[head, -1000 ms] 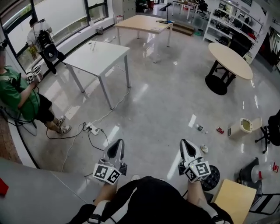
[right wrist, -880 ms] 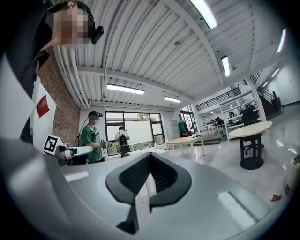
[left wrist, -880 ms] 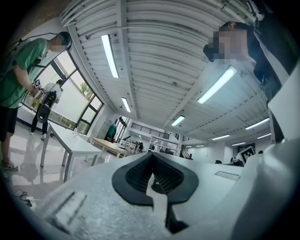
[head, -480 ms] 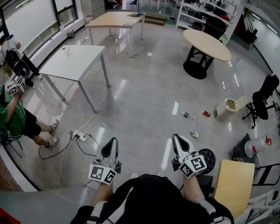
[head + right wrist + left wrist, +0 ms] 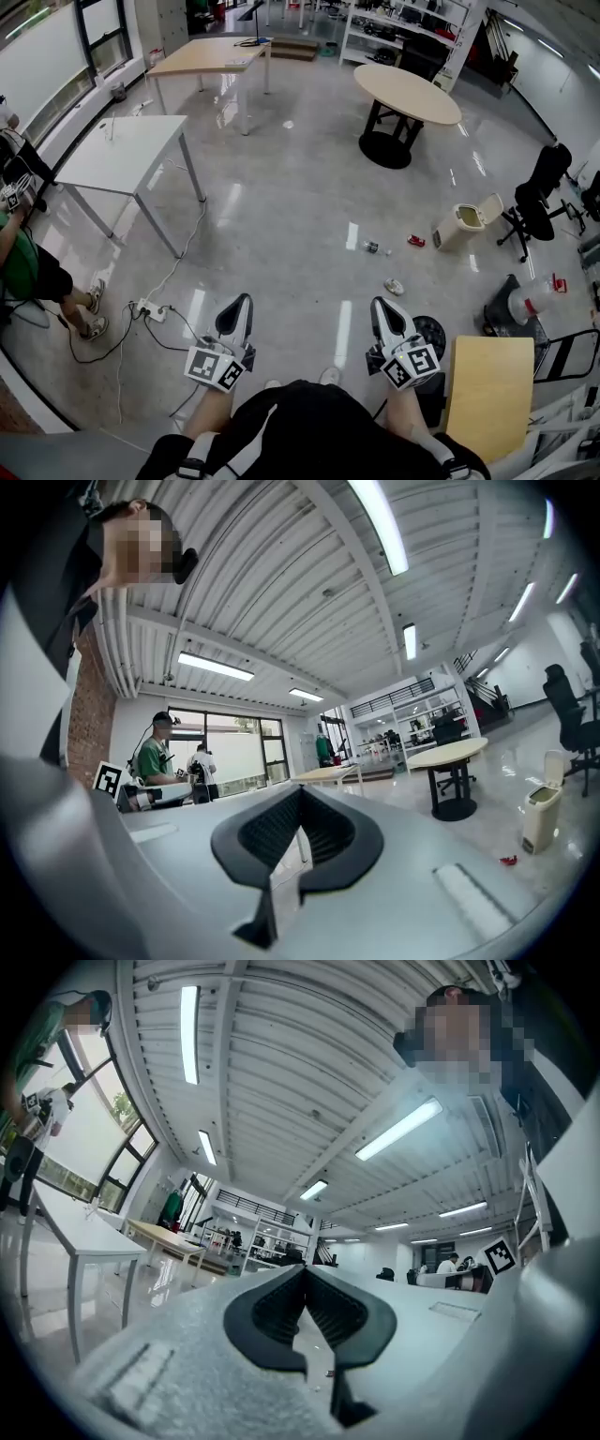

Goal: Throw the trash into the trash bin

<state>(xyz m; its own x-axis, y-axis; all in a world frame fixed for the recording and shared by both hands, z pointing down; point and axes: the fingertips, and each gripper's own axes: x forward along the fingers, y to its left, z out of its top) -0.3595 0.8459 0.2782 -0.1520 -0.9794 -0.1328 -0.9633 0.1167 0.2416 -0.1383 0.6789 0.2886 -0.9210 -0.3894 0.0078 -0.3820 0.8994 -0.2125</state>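
Note:
A cream trash bin [image 5: 462,223] with its lid up stands on the grey floor to the right, and the right gripper view shows the bin [image 5: 542,815] too. Three bits of trash lie left of it: a red piece [image 5: 415,241], a small bottle [image 5: 373,247] and a white crumpled piece [image 5: 395,287]. The red piece [image 5: 507,860] also shows low in the right gripper view. My left gripper [image 5: 238,304] and right gripper [image 5: 385,306] are held level in front of me, well short of the trash. Both have their jaws shut and empty, as the left gripper [image 5: 306,1270] and right gripper [image 5: 300,790] show in their own views.
A round table [image 5: 406,94] stands beyond the bin, black office chairs [image 5: 539,192] to its right. A white table [image 5: 117,155] and wooden table [image 5: 208,56] are at the left. A seated person in green [image 5: 19,258] and a power strip [image 5: 150,309] with cables lie left. A small wooden table [image 5: 489,394] is close on my right.
The head view has swung right: the bin, trash and tables have slid leftward in the picture. Both grippers stay side by side in front of me, still shut.

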